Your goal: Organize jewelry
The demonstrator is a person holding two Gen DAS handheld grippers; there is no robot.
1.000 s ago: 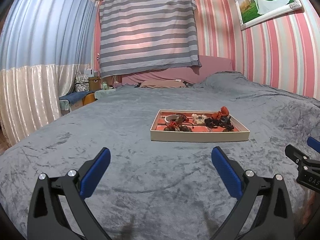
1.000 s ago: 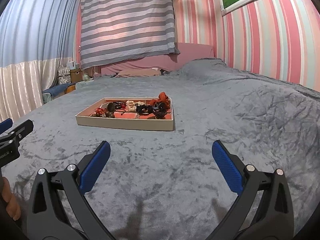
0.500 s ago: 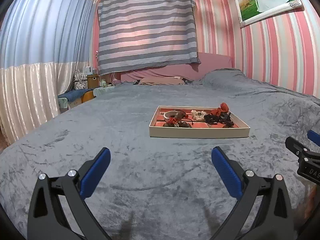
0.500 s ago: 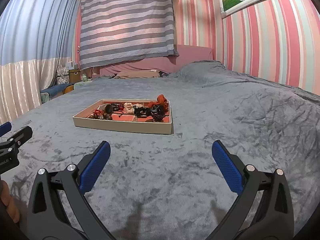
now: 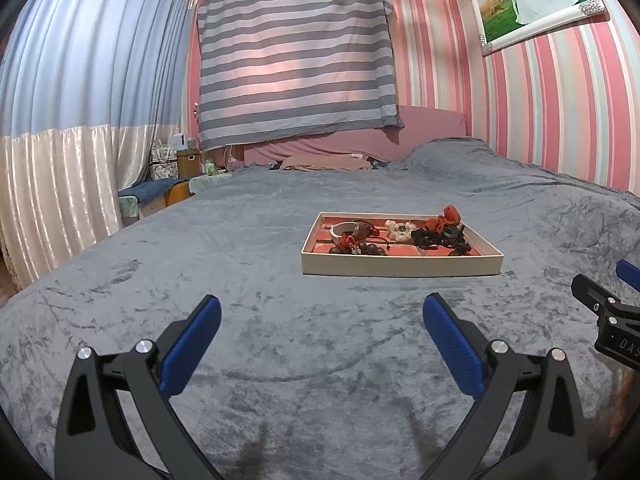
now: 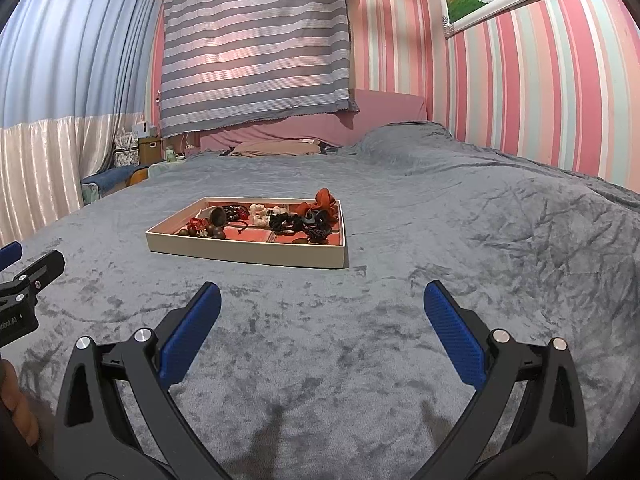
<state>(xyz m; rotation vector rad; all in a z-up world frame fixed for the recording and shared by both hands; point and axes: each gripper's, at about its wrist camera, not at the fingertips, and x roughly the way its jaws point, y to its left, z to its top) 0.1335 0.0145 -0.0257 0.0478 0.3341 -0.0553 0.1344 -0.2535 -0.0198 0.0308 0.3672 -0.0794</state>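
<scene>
A shallow beige tray [image 5: 400,266] [image 6: 248,254] with a red lining sits on the grey bedspread ahead of both grippers. In it lie dark wooden beads [image 5: 362,249] [image 6: 208,233], a white bangle [image 5: 345,229], a cream scrunchie [image 5: 398,230] [image 6: 258,213], black hair ties [image 5: 438,237] [image 6: 286,222] and an orange-red scrunchie [image 5: 446,216] [image 6: 325,199]. My left gripper [image 5: 320,334] is open, low over the spread, short of the tray. My right gripper [image 6: 322,322] is open too and holds nothing. Each gripper shows at the other view's edge.
The grey velvet bedspread [image 5: 260,320] stretches wide around the tray, with a raised fold at the far right [image 6: 408,140]. A pink headboard [image 5: 432,124], a striped hanging cloth [image 5: 296,56] and curtains [image 5: 60,120] lie beyond. Boxes and a stool [image 5: 176,184] stand at the left bedside.
Both grippers have shifted slightly, so the tray sits a little differently in each view. Their jaws stay open and nothing has been picked up.
</scene>
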